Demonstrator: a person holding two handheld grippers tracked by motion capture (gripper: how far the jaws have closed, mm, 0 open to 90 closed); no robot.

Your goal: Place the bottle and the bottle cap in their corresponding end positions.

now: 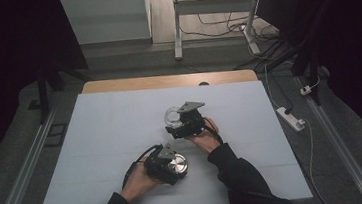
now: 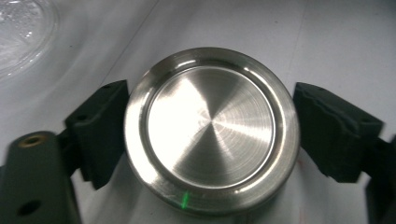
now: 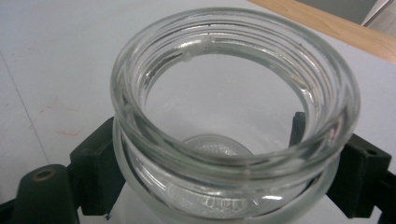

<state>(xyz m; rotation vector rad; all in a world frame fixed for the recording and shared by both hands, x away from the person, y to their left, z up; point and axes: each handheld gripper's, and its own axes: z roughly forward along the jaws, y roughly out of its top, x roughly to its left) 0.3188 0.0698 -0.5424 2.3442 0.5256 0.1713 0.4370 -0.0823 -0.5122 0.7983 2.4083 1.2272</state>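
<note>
So the right gripper [image 1: 183, 123] has the jar [image 3: 233, 116] clamped just under its threaded neck, jaws tight on the glass at both sides, mouth open and empty. It sits near the middle of the worktop [image 1: 102, 139]. The lid [image 2: 211, 128], a brushed steel disc, is at about 7 o'clock from the jar, lying flat on the white sheet between the jaws of the left gripper [image 1: 173, 169]. In the left gripper view there's a visible gap on the right side and the left pad looks barely touching, so I'd call that gripper loosely open around the lid, not gripping it.

Looks to me like the lid is being set down after unscrewing. To do it clean: let the jaws spread until both pads are clear of the rim, then lift straight up so the lid isn't dragged. Keep the jar hand steady meanwhile; glass in a firm pinch can twist if you shift.
</note>
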